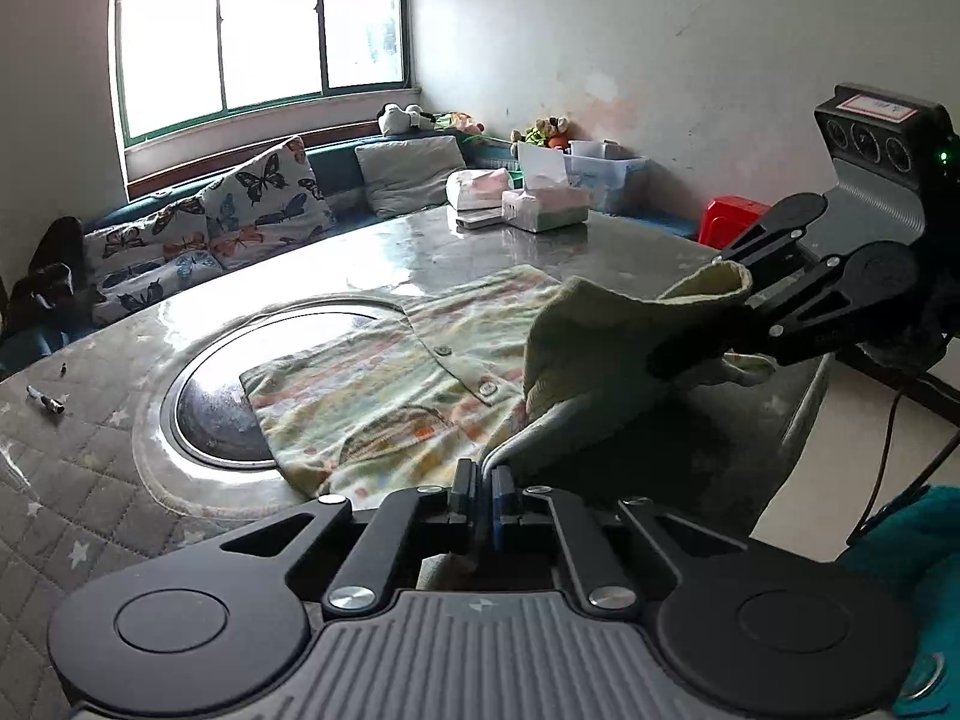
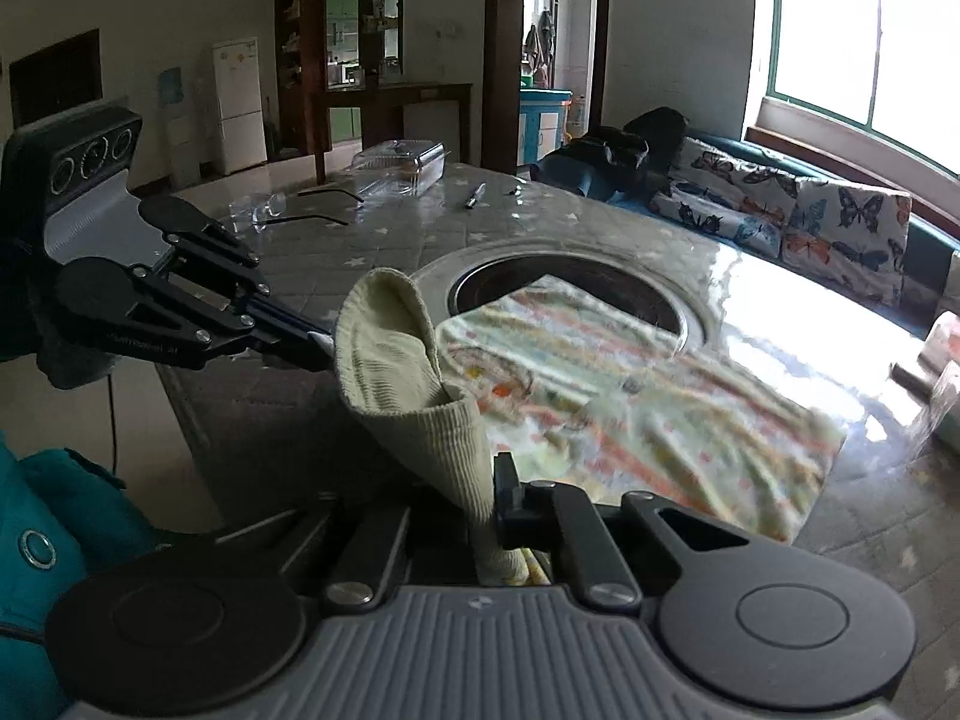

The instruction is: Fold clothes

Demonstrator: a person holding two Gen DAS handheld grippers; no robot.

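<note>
Left wrist view: left gripper is clamped on the patterned shirt, whose pale ribbed lining lifts off the table.
Right wrist view: right gripper pinches that lining too, shirt spread beyond.

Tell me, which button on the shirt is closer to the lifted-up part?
The lower button, nearer the camera, sits right beside the raised pale hem. The other button lies farther up the shirt, toward the table's round inset.
</note>
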